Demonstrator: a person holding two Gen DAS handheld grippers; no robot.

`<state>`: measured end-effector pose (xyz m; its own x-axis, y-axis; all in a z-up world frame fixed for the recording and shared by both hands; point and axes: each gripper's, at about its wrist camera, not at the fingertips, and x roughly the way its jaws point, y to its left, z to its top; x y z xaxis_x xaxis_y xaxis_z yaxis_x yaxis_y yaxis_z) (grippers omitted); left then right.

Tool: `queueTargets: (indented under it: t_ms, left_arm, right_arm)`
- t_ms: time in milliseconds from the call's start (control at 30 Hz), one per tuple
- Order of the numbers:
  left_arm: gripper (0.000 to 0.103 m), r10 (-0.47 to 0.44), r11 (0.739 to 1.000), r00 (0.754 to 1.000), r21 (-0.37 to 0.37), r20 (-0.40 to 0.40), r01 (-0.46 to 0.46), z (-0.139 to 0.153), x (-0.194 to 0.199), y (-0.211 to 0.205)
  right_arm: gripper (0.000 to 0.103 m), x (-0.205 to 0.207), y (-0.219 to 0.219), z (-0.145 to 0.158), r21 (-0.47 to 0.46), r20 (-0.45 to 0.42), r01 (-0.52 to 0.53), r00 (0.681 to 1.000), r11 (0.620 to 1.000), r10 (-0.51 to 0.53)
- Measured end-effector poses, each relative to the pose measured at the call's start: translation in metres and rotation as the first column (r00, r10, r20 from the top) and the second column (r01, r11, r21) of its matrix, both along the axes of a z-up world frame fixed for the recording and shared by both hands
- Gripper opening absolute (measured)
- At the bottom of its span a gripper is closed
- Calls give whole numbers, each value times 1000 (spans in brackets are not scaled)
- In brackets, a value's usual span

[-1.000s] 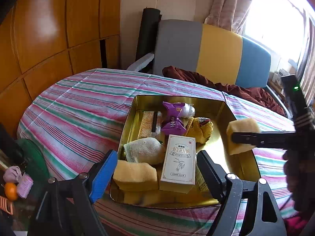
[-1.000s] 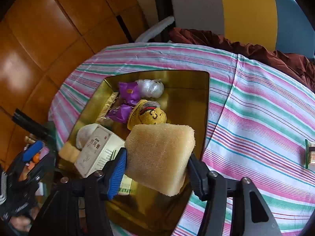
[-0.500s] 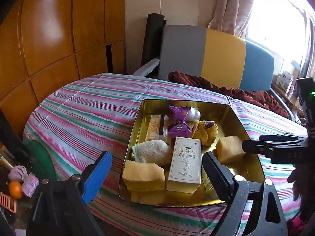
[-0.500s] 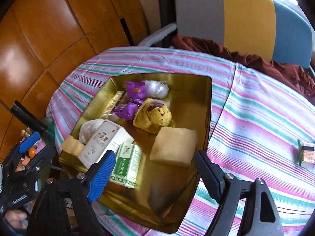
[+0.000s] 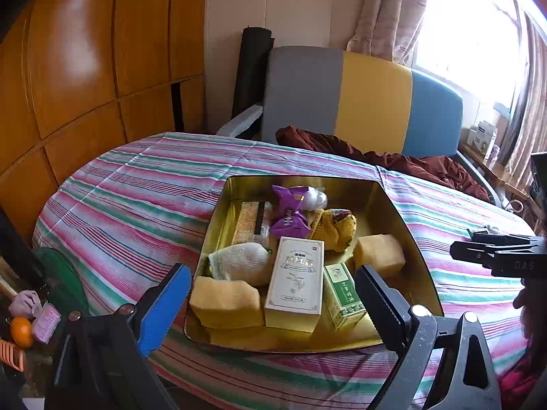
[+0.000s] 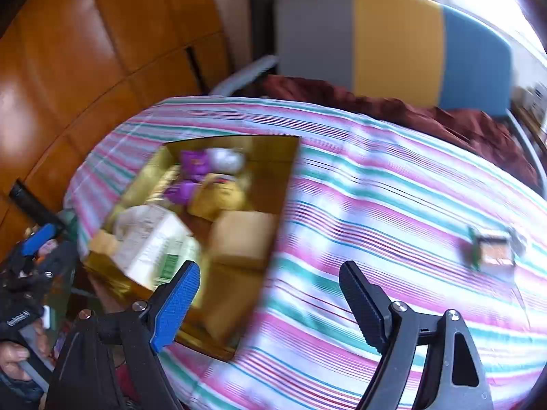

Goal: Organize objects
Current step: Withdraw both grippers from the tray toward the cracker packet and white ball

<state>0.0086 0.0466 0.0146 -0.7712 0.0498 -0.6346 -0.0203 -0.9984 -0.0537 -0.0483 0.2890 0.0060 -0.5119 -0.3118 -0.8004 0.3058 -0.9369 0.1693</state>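
A gold tin tray (image 5: 413, 246) (image 6: 273, 157) sits on the striped tablecloth. It holds a tan sponge (image 5: 378, 255) (image 6: 244, 239) on its right side, another yellow sponge (image 5: 227, 303), a white box (image 5: 297, 278), a green box (image 5: 342, 294), a white cloth (image 5: 241, 263), purple wrappers (image 5: 290, 210) and a yellow soft toy (image 5: 336, 229). My left gripper (image 5: 271, 299) is open and empty at the tray's near edge. My right gripper (image 6: 268, 295) is open and empty, right of the tray; it shows in the left wrist view (image 5: 478, 242). A small packet (image 6: 494, 251) lies on the cloth at right.
A grey, yellow and blue chair back (image 5: 359, 99) with a dark red cloth (image 5: 393, 162) stands behind the table. Wooden panels (image 5: 85, 68) line the left wall. A green object (image 5: 58, 276) and an orange (image 5: 21, 331) sit low at left.
My right gripper opened and let go of the tan sponge, which now lies in the tray. The right gripper then pulled back to the right; its view is blurred by motion.
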Motion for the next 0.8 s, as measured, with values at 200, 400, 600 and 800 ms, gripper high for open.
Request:
queueTargets:
  t_ms: [200, 400, 600, 800]
  left_arm:
    - [97, -59, 998, 998, -15, 2, 59, 1, 0, 20]
    - [97, -129, 991, 992, -32, 3, 129, 3, 0, 43]
    - [97, -174, 984, 985, -43, 16, 174, 2, -2, 68]
    - [97, -231, 971, 972, -47, 34, 233, -1, -4, 92]
  right_arm:
    - [85, 0, 55, -8, 7, 20, 136, 991, 991, -136]
    - [85, -2, 110, -12, 8, 37, 260, 965, 966, -260]
    - [85, -4, 162, -14, 13, 57, 373, 926, 928, -373]
    - [85, -5, 213, -16, 29, 74, 478, 875, 878, -479]
